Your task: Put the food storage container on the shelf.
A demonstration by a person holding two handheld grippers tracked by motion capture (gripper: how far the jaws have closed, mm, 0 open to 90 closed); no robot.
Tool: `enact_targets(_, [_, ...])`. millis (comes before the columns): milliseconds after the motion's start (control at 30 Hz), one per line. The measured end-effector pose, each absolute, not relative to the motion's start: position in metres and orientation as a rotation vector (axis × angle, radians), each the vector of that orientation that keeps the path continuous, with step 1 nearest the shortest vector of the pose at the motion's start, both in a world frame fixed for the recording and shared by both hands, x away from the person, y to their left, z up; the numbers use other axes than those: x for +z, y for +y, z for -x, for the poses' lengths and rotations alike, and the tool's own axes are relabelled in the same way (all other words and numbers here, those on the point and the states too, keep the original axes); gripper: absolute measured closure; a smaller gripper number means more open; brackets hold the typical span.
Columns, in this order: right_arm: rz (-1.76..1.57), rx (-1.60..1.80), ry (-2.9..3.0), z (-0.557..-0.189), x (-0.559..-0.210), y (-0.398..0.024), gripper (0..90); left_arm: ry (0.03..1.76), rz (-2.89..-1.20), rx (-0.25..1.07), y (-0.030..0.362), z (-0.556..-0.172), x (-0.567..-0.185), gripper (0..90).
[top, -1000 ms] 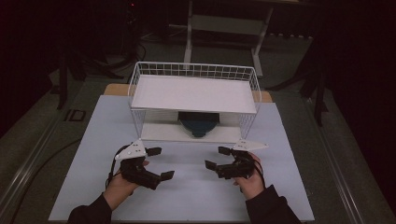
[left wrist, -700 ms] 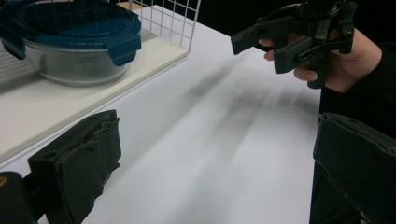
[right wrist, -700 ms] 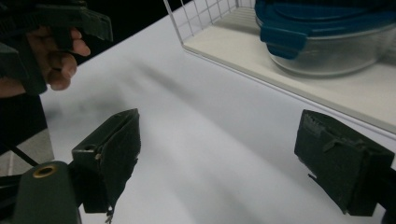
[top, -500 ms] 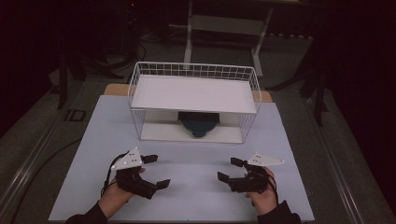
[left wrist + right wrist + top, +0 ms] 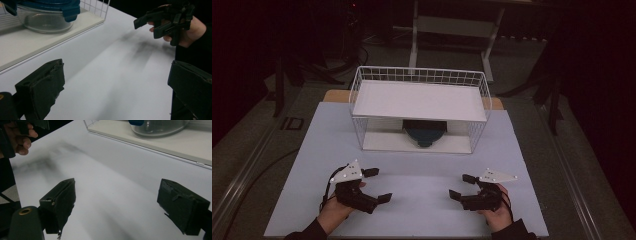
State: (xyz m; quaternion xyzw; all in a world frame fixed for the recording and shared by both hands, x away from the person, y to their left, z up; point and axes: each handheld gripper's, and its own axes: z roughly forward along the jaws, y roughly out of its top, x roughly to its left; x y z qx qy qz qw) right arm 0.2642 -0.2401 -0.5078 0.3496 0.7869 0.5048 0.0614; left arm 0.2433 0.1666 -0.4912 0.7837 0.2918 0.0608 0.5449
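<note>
A white wire rack stands at the back of the pale table. Under its shelf sits a clear glass container with a blue lid, also visible in the left gripper view and the right gripper view. My left gripper rests low at the front left, open, nothing between its jaws. My right gripper is at the front right, open and empty too. Both point inward toward each other. The right gripper appears far off in the left gripper view.
The rack's white base board lies on the table in front of the container. A metal stand and dark floor lie beyond the table. Bare table surface spreads between the two grippers.
Both hands have drawn back toward the front edge of the table and spread apart, away from the rack. Both grippers stay open.
</note>
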Motion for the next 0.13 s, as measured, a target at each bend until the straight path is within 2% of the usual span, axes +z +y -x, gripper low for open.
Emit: enact_targets(133, [-1.067, 1.527, 2.384, -0.2646, -0.5097, -0.2399, 15.1, 0.685, -1.860, 0.149, 0.1656, -0.2423, -0.4912, 1.1])
